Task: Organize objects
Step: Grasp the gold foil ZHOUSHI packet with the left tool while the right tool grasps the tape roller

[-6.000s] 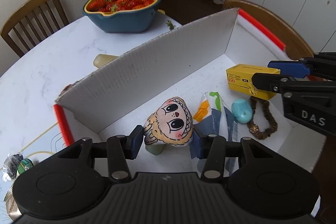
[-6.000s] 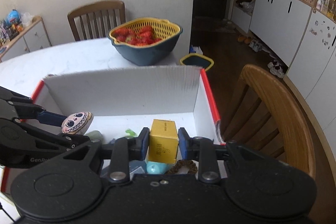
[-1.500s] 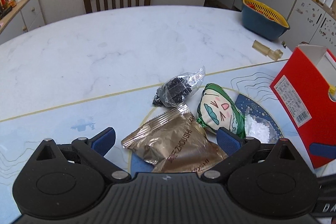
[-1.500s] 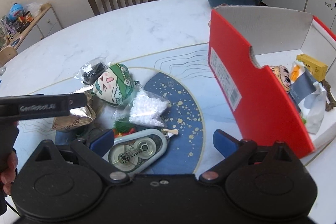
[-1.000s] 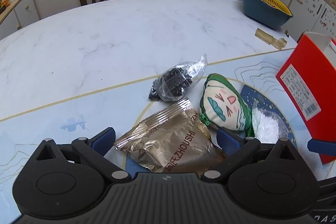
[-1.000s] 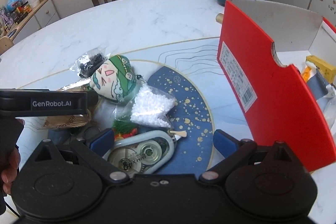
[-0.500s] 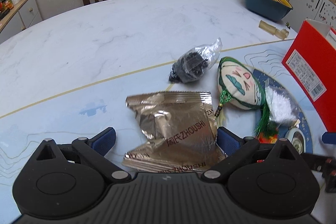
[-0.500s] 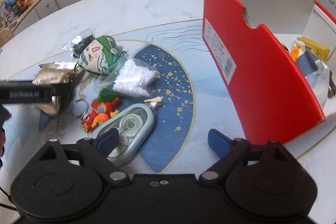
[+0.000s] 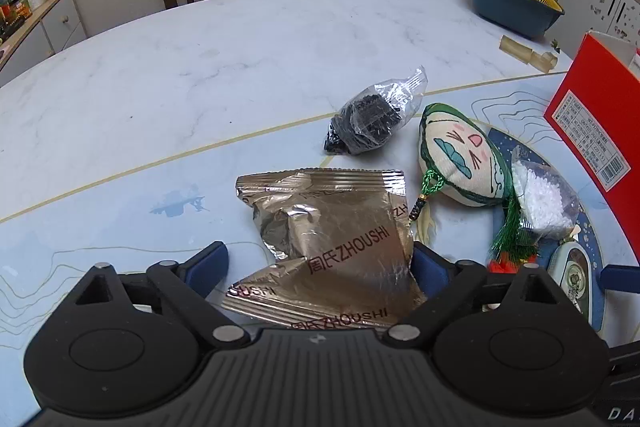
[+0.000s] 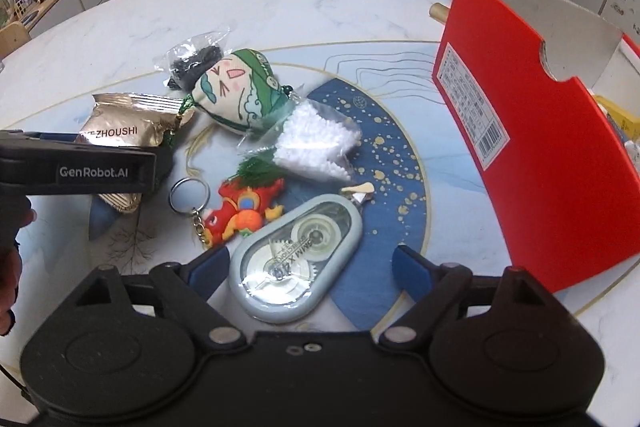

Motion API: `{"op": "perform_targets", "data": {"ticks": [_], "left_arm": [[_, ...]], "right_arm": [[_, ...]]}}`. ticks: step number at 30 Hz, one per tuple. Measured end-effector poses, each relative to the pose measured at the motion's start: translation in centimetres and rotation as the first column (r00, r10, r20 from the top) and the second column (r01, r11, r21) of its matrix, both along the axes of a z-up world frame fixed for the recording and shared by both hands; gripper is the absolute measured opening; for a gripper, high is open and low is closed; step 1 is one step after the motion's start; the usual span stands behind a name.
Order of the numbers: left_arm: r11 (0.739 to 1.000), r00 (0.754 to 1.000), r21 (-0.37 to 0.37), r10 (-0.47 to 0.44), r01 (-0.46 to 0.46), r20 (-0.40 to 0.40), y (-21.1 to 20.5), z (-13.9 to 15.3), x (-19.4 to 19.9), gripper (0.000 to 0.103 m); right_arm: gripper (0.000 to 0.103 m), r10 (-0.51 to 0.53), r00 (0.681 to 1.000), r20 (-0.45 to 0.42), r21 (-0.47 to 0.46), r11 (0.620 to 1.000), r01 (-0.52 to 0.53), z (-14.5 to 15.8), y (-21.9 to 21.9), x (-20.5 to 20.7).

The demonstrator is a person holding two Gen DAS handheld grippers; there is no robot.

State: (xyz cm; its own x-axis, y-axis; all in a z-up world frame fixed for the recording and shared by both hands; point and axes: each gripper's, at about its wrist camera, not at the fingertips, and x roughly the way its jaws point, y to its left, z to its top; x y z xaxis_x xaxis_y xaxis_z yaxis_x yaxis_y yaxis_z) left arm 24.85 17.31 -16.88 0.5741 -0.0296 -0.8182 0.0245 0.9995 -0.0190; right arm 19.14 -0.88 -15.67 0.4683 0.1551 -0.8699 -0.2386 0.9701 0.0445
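Closing around the gold snack packet [image 9: 336,247] on the left with the left gripper [image 9: 320,263], jaws apart, right pad touching. Further right, closing around the tape dispenser [image 10: 298,257] with the right gripper [image 10: 310,267], jaws apart, not gripping; red box [image 10: 532,131] standing far right.

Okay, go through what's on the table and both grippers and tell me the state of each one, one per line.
Left gripper: jaws closing around the gold snack packet, left pad not yet touching.
Right gripper: jaws closing around the correction tape dispenser, pads clear.
Gold snack packet: sealed, crumpled, lying flat.
Correction tape dispenser: lying flat.
Red box: open-topped, holding items.
Green-hooded plush: lying face up.
Bag of white beads: closed.
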Motion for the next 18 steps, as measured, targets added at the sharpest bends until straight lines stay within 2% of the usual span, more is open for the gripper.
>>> {"op": "perform_targets", "data": {"ticks": [2,6,10,18], "left_arm": [[1.0,1.0,0.003,-0.001,0.001,0.007,0.0,0.0,-0.1,0.088],[1.0,1.0,-0.01,0.001,-0.001,0.013,0.3,0.2,-0.3,0.084],[1.0,1.0,-0.007,-0.001,0.001,0.017,0.2,0.2,-0.4,0.082],[1.0,1.0,0.018,-0.001,0.001,0.016,-0.1,0.4,-0.5,0.081]], "right_arm": [[0.077,-0.005,1.0,-0.008,0.012,1.0,0.005,0.0,-0.8,-0.2],[0.071,-0.009,1.0,-0.007,0.011,1.0,0.009,0.1,-2.5,-0.6],[0.071,-0.015,1.0,-0.012,0.009,1.0,0.015,0.1,-3.5,-0.3],[0.073,-0.033,0.999,0.012,-0.029,0.999,0.033,0.3,-1.7,1.3]]}}
